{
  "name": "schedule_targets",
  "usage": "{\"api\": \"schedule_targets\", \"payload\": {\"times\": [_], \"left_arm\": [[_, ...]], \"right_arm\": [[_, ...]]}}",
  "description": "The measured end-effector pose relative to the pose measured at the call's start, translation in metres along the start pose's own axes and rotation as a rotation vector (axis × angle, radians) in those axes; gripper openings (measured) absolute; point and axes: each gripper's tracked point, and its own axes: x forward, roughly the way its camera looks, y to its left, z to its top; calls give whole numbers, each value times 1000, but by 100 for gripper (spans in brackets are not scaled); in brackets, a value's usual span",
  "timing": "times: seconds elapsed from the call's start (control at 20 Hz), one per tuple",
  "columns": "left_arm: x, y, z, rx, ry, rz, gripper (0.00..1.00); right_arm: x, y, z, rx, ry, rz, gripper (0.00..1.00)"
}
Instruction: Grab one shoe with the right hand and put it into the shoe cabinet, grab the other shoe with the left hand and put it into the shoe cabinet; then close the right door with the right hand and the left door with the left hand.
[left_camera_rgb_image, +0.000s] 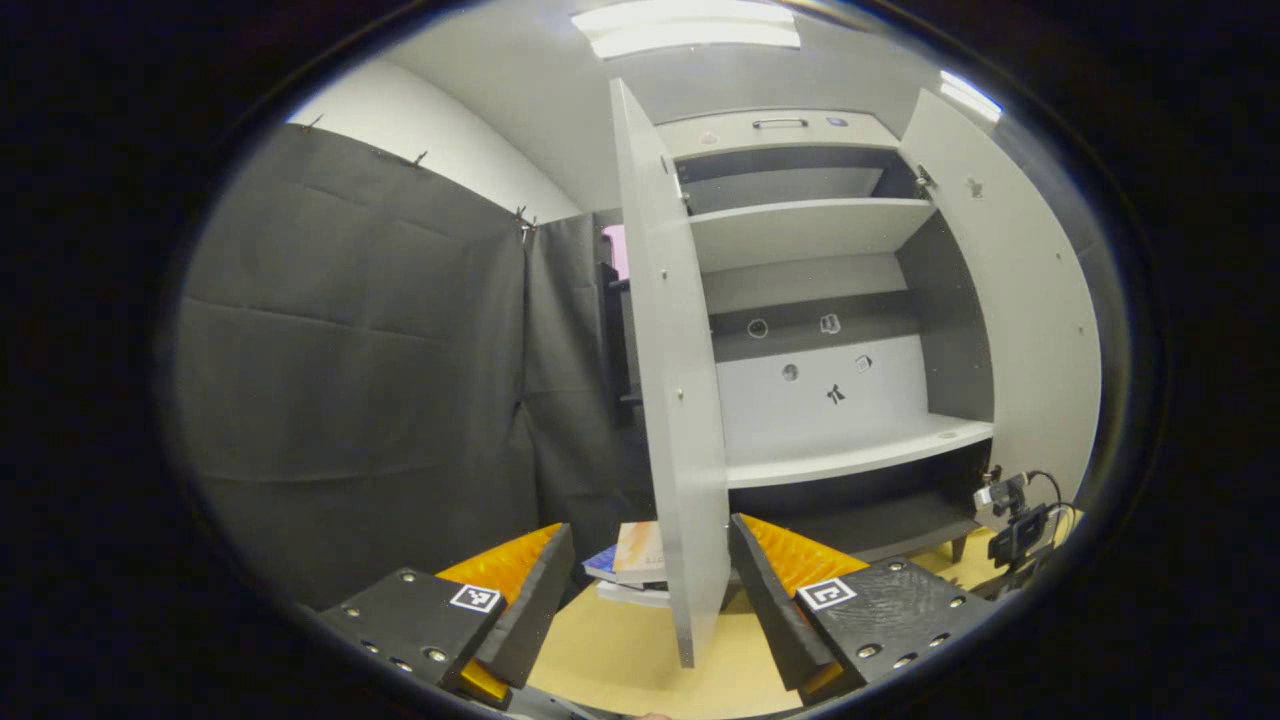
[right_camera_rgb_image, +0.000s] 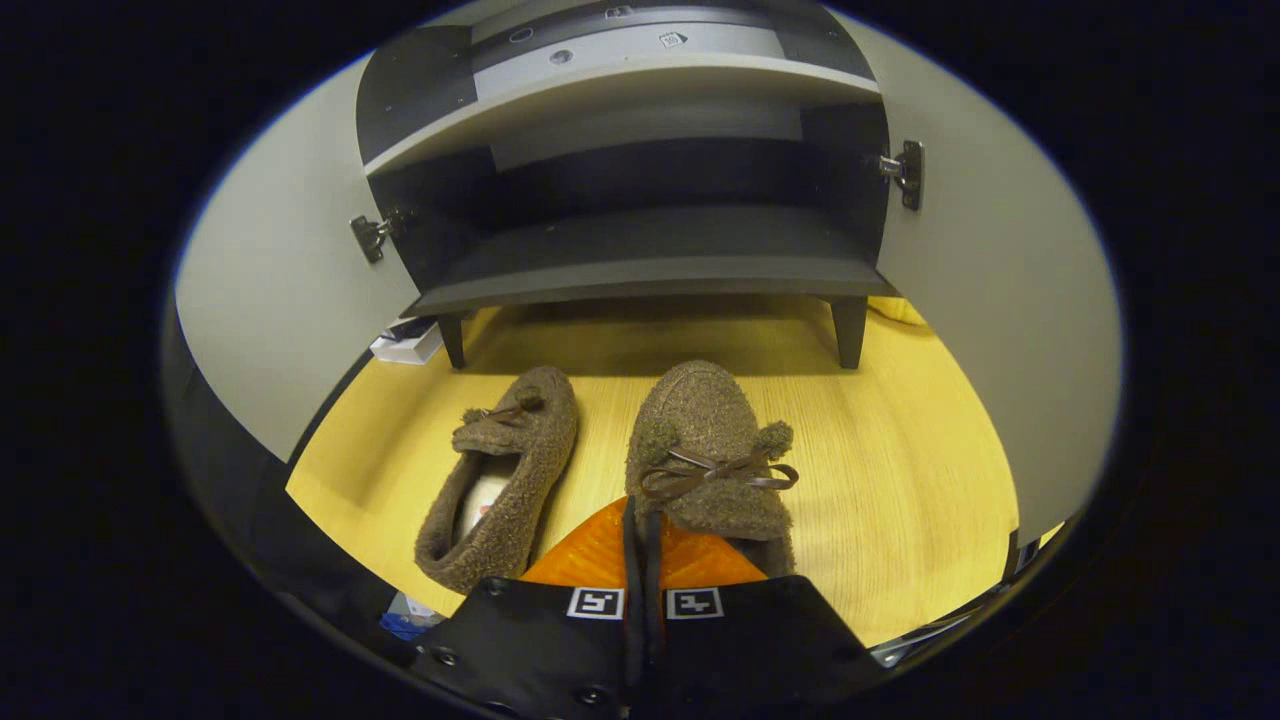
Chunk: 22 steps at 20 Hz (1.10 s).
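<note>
Two brown fuzzy shoes lie side by side on the yellow floor in front of the open shoe cabinet (right_camera_rgb_image: 650, 265). My right gripper (right_camera_rgb_image: 637, 545) is down at the heel of the right shoe (right_camera_rgb_image: 705, 440). Its fingers are pressed nearly together on that shoe's side rim and hide the opening. The left shoe (right_camera_rgb_image: 505, 470) lies free beside it. In the left gripper view my left gripper (left_camera_rgb_image: 650, 600) stands open and holds nothing, with the edge of the cabinet's left door (left_camera_rgb_image: 680, 400) just ahead of it. The right door (left_camera_rgb_image: 1010, 300) also stands wide open.
The cabinet (left_camera_rgb_image: 830, 230) has several bare shelves and stands on short legs (right_camera_rgb_image: 850, 330). A small stack of books (left_camera_rgb_image: 630, 565) lies on the floor by the left door. A small camera rig (left_camera_rgb_image: 1015, 520) sits low at the right door.
</note>
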Motion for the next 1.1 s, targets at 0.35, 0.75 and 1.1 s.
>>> {"api": "schedule_targets", "payload": {"times": [0.35, 0.75, 1.1], "left_arm": [[1, -31, 7, -24, -21, -74, 99], [10, -62, 11, -46, -45, -147, 99], [28, -86, 7, -62, -48, -213, 98]], "right_arm": [[-54, 3, 64, 11, -123, 40, 1], [-113, 12, 161, -15, -305, 80, 1], [-128, 15, 254, -73, -441, 56, 1]]}}
